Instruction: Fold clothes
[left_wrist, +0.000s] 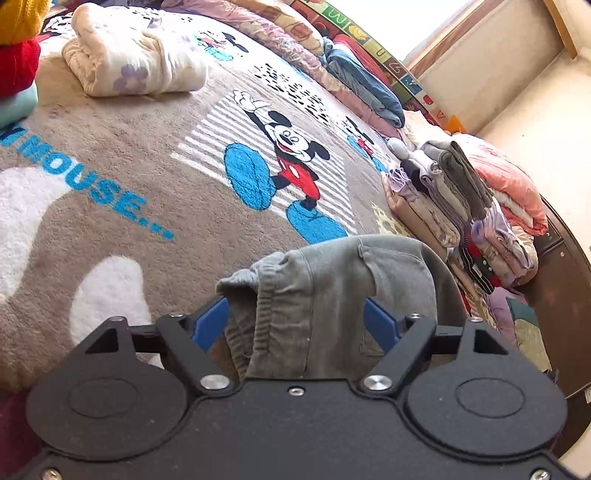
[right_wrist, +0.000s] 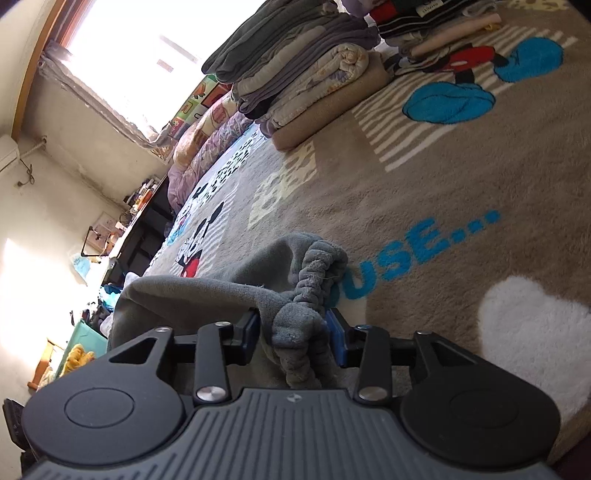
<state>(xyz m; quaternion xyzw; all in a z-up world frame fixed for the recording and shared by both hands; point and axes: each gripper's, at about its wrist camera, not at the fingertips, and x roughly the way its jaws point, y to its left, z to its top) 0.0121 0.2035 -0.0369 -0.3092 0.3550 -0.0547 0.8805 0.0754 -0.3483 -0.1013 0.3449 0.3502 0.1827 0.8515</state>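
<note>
plush taupe blanket (left_wrist: 155, 122) with a cartoon-mouse print and blue lettering covers the bed under both my grippers. grey sweatpants (left_wrist: 332, 288) lie bunched on it at the near edge, right in front of me. waistband end faces me in both views; the rest of the cloth is crumpled, so i cannot tell its long axis.

left gripper (left_wrist: 297, 321): blue pads stand wide, the pants' gathered waistband and a pocket seam between them, cloth draped over the right pad. whether the pads press on it, i cannot tell.

right gripper (right_wrist: 293, 328): blue pads sit close on either side of a wad of the elastic waistband (right_wrist: 314, 284); looks gripped.

left view only: a folded floral quilt (left_wrist: 129, 62) far across the bed, a stack of folded clothes (left_wrist: 454, 192) to the right.

right view only: a bright window (right_wrist: 147, 55), and a dark desk (right_wrist: 144, 221) against the wall.
</note>
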